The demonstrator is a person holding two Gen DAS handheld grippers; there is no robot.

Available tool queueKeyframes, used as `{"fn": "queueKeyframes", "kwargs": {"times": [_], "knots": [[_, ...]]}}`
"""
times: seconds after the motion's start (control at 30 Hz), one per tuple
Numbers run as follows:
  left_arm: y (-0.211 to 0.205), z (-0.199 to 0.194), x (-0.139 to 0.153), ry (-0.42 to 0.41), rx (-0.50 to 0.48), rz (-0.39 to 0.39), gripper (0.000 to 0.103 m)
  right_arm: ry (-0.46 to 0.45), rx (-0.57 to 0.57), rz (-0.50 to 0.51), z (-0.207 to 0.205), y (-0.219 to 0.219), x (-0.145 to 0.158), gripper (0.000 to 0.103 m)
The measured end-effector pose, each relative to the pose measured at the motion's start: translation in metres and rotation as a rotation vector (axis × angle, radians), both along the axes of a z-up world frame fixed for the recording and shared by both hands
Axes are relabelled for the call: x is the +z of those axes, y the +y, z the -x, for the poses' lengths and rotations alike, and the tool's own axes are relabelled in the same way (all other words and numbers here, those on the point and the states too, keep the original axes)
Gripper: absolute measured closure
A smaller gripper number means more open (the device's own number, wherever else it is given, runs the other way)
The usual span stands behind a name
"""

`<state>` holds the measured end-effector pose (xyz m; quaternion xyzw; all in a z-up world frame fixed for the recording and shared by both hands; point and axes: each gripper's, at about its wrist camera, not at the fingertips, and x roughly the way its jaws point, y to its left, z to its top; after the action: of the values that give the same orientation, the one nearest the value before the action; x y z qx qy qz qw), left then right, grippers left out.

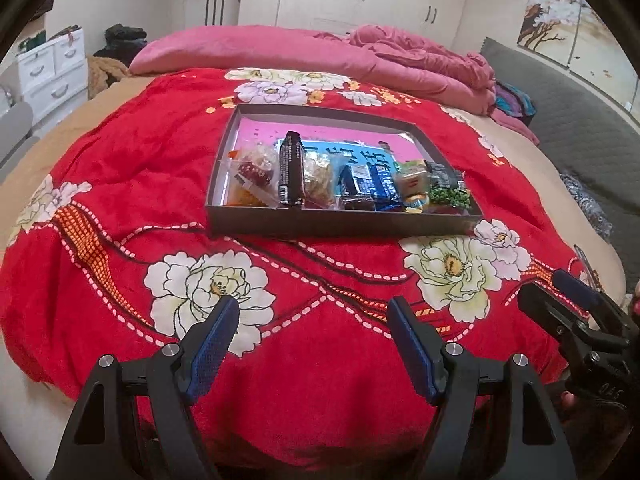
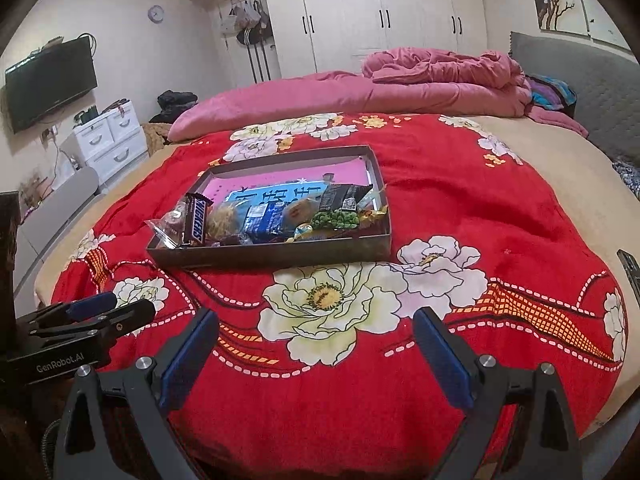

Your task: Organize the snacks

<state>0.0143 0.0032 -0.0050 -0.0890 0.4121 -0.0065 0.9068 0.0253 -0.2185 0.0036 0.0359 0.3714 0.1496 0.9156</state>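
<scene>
Both the left gripper (image 1: pixel 312 320) and right gripper (image 2: pixel 316 332) hover empty with jaws apart, the snack tray (image 1: pixel 340 222) ahead of them on the soft bed (image 1: pixel 120 184), where a careless push could tip the crowded packets out.

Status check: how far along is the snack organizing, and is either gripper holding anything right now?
Looks done: the snacks, including the brown Snickers bar and green pea packet, all sit in the shallow grey cardboard box on the red floral blanket; no loose snack shows on it. In hand: nothing; the left gripper and right gripper hover short of the box, jaws open and empty. Left: the packets lie jumbled, so they may need tidying.
</scene>
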Motion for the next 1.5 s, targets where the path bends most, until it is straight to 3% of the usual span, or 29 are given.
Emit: {"fn": "queueKeyframes", "kwargs": {"times": [1.5], "knots": [[-0.0004,0.0001,0.0003,0.006,0.003,-0.052,0.025,-0.008,-0.014,-0.006,-0.0016,-0.0045,-0.0004,0.005]]}}
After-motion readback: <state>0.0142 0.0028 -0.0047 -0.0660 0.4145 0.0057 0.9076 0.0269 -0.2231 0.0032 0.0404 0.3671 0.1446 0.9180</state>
